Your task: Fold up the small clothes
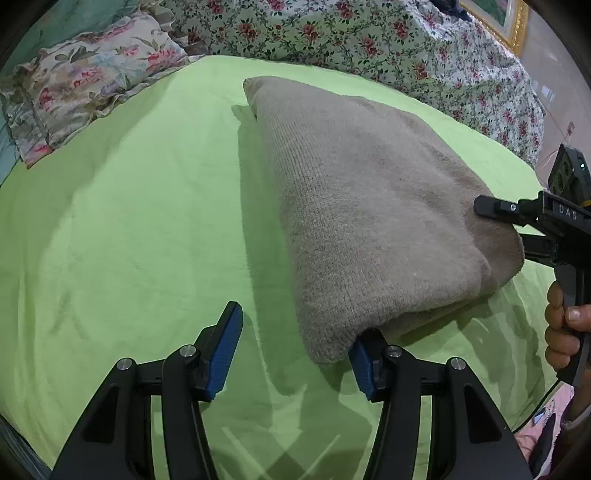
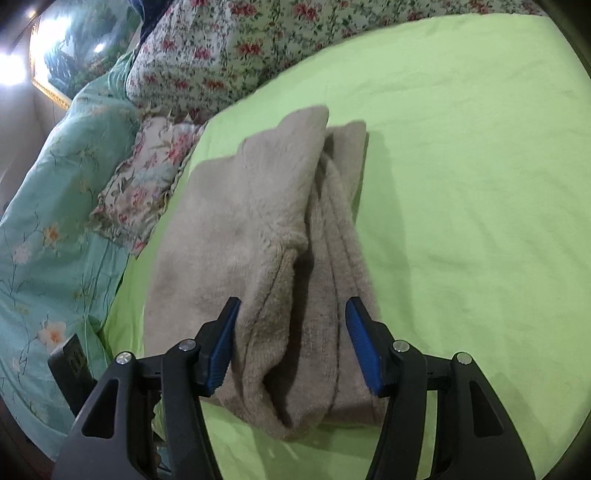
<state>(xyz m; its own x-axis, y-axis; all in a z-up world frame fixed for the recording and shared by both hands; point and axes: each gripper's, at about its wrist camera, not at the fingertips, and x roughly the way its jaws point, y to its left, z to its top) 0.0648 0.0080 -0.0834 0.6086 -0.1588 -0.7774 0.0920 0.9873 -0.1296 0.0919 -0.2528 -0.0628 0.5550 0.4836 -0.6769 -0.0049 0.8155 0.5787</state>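
A folded beige knit garment [image 1: 369,206] lies on the green sheet [image 1: 129,221]. My left gripper [image 1: 295,354] is open at its near corner; the garment's corner drapes over the right pad [image 1: 364,373], the left pad [image 1: 223,350] is free. In the right wrist view the same garment [image 2: 258,240] shows its stacked folded edges. My right gripper [image 2: 291,347] is open with its jaws on either side of the garment's thick end, not pinching it. It also shows in the left wrist view [image 1: 517,225], held by a hand at the garment's right end.
A floral pillow [image 1: 85,81] and a floral quilt [image 1: 369,40] lie at the far edge of the bed. A teal flowered duvet [image 2: 48,229] lies left in the right wrist view. A gold picture frame [image 1: 513,22] hangs on the wall.
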